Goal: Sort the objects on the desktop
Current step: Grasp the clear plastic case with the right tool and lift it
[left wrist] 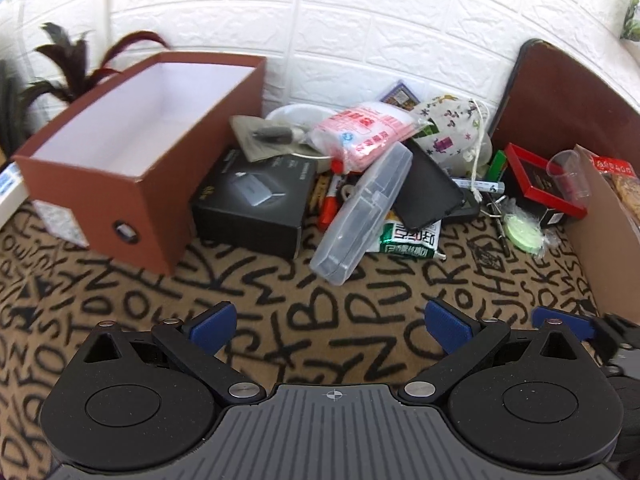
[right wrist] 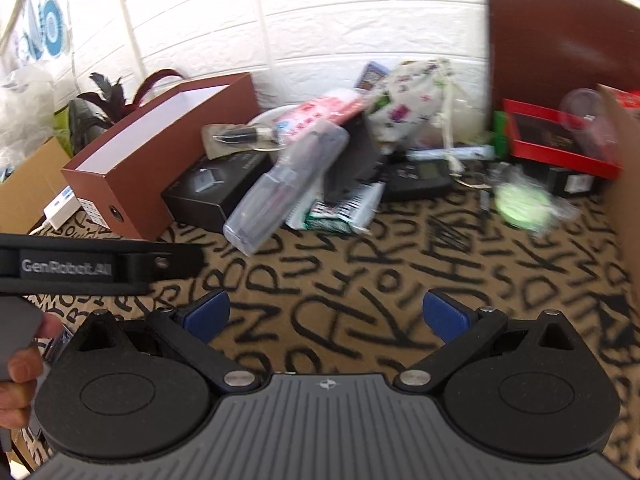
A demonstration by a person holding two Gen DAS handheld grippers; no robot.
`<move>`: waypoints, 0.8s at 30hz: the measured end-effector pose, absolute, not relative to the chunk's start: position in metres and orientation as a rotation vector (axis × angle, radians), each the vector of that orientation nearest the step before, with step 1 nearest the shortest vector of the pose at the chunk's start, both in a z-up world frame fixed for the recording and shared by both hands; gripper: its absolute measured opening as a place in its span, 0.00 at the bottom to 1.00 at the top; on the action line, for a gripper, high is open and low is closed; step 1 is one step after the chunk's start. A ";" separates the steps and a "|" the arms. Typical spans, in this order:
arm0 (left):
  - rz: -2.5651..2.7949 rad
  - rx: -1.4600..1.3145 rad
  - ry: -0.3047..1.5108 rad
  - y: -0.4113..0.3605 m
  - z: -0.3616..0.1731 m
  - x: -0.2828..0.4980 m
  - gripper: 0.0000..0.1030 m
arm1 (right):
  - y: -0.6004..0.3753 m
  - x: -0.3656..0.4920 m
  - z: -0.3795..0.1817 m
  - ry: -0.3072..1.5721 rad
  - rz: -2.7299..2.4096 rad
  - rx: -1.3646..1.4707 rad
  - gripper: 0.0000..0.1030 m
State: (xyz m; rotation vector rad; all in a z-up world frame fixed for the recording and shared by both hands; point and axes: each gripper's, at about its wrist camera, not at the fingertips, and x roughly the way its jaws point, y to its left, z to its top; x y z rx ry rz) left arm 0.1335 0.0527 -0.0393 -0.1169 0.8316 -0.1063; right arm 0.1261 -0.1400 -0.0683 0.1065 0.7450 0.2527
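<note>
A heap of desk clutter lies against the white wall: a clear plastic case [left wrist: 362, 214] [right wrist: 286, 182] leaning on the pile, a black product box [left wrist: 254, 202] [right wrist: 218, 188], a pink packet [left wrist: 360, 130], a patterned drawstring pouch [left wrist: 450, 130] [right wrist: 412, 94], a black wallet [left wrist: 428, 190], a red marker [left wrist: 330, 202] and a green tape roll [left wrist: 522, 228] [right wrist: 520, 202]. An empty brown box [left wrist: 132, 160] [right wrist: 160, 156] stands to the left. My left gripper [left wrist: 330, 326] is open above the patterned cloth, well short of the pile. My right gripper [right wrist: 326, 314] is open too, holding nothing.
A red-rimmed box [left wrist: 540, 184] [right wrist: 556, 140] with a clear plastic cup [left wrist: 568, 174] sits right, beside a cardboard box [left wrist: 608, 232]. A dark brown board [left wrist: 560, 96] leans on the wall. A potted plant [left wrist: 64, 68] stands far left. A person's hand [right wrist: 20, 364] holds the left gripper's body [right wrist: 80, 266].
</note>
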 end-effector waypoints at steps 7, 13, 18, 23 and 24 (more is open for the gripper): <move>-0.229 -0.110 0.823 0.051 -0.048 0.178 0.91 | -0.125 0.159 -0.081 0.690 0.303 0.146 0.97; -0.318 -0.084 0.858 0.042 -0.056 0.212 0.81 | -0.115 0.181 -0.088 0.670 0.342 0.164 0.88; -0.355 -0.058 0.906 0.046 -0.065 0.232 0.71 | -0.110 0.194 -0.093 0.663 0.365 0.176 0.85; -0.379 -0.135 0.962 0.057 -0.076 0.249 0.63 | -0.105 0.207 -0.100 0.675 0.377 0.194 0.71; -0.381 -0.138 0.966 0.057 -0.077 0.252 0.63 | -0.104 0.210 -0.102 0.683 0.382 0.206 0.70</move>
